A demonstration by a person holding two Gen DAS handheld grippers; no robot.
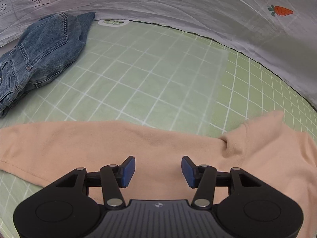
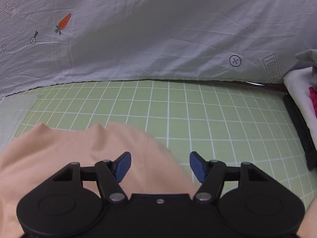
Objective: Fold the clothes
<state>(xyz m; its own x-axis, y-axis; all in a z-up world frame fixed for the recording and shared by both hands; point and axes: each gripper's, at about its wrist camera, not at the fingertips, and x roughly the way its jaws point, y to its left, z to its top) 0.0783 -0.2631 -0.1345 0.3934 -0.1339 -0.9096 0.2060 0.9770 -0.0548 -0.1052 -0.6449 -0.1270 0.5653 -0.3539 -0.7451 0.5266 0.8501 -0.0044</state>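
A peach garment [image 1: 138,144] lies spread across the green grid mat [image 1: 150,75], its sleeve stretching to the left. Above it hovers my left gripper [image 1: 158,171], open, blue pads apart and holding nothing. In the right wrist view the same peach garment [image 2: 79,154] fills the lower left, with two small raised bumps along its far edge. My right gripper [image 2: 160,166] is open over the garment's right edge, its left pad above cloth and its right pad above bare mat [image 2: 218,119].
Crumpled blue jeans [image 1: 39,53] lie at the mat's far left. A white printed sheet [image 1: 178,6] with a carrot [image 1: 281,11] borders the mat's far side. At the right edge of the right wrist view sit a dark strip [image 2: 299,130] and white and pink fabric [image 2: 303,91].
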